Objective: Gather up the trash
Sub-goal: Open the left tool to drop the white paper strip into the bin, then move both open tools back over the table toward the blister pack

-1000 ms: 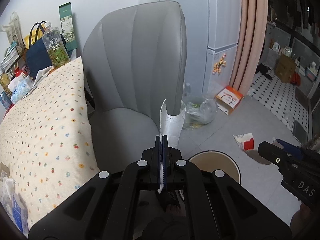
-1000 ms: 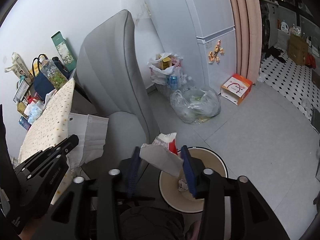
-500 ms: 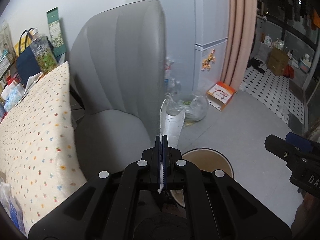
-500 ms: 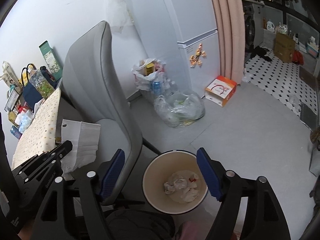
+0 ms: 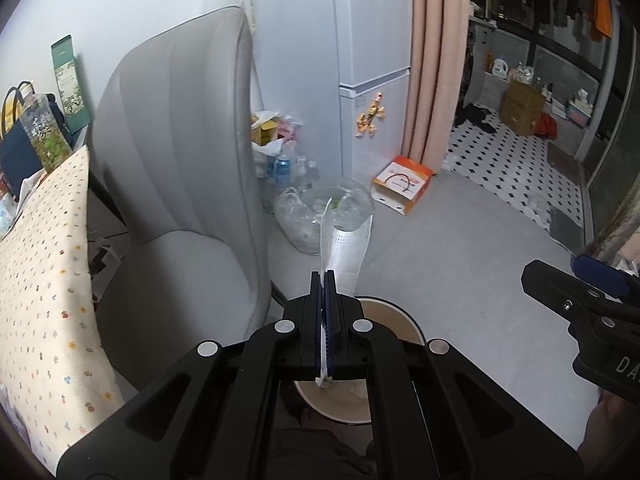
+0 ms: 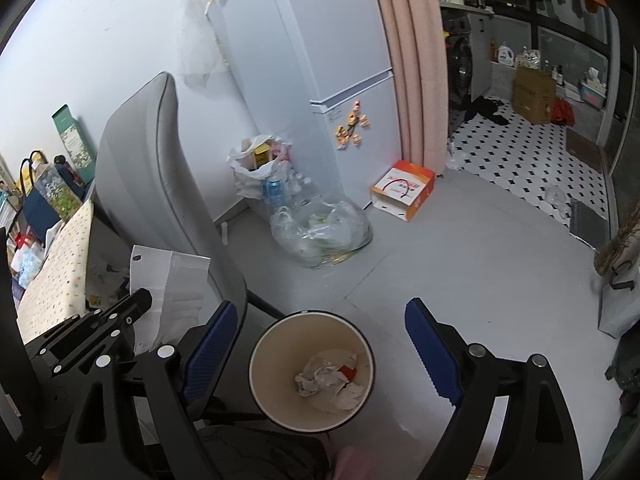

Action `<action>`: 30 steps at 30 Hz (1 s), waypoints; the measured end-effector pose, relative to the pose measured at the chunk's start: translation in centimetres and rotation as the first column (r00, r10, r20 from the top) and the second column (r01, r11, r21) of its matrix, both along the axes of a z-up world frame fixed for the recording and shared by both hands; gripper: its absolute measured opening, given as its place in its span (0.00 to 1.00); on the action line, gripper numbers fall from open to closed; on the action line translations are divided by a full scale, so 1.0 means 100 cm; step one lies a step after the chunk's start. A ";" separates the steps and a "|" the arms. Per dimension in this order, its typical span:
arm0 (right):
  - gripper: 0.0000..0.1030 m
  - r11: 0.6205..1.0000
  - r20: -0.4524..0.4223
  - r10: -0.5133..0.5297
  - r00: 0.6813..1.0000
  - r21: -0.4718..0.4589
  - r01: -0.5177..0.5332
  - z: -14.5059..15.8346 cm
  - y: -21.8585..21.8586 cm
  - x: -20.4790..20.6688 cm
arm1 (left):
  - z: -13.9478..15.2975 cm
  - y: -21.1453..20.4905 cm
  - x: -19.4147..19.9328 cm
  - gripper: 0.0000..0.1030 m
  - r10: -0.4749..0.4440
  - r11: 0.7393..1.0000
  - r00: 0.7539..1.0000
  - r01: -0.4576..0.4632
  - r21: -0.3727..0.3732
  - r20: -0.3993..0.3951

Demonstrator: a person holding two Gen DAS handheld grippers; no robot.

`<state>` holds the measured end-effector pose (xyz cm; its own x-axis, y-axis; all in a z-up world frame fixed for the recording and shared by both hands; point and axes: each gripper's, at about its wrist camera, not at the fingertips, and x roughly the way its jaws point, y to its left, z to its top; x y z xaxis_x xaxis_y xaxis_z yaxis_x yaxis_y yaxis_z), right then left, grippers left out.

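Now I'm holding a white paper wrapper (image 5: pixel 345 249) clenched in the left gripper (image 5: pixel 325 280), just over the near rim of the bin (image 6: pixel 312 316). Next: shift it fwd over the opening, then let go. Right gripper (image 6: pixel 316 334) is hanging above the bin, fingers (image 6: pixel 430 346) spread wide, empty.

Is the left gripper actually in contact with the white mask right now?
Touching. The left wrist view shows the left gripper shut on the white mask, which sticks out above and below its fingers.
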<state>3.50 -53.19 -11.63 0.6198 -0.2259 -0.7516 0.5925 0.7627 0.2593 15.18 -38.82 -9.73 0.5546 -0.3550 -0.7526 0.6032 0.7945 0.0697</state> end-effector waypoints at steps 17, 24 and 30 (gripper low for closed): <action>0.86 1.000 0.010 0.008 1.000 -0.023 -0.008 0.009 0.009 0.002 | 0.021 0.029 0.005 0.82 0.047 0.996 0.999 -0.046 -0.073 0.020; 0.92 0.997 0.036 0.042 0.998 -0.072 -0.039 0.031 0.034 0.008 | 0.040 0.066 0.005 0.88 0.125 0.988 0.990 -0.118 -0.095 0.067; 0.92 0.987 0.055 0.091 0.994 -0.138 -0.083 0.056 0.068 0.014 | 0.061 0.114 0.000 0.89 0.215 0.971 0.971 -0.201 -0.126 0.104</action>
<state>4.86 -46.43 -6.04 0.6854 -0.2656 -0.6780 0.5082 0.8413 0.1842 15.22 -27.40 -3.65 0.7062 -0.3019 -0.6405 0.4169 0.9084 0.0315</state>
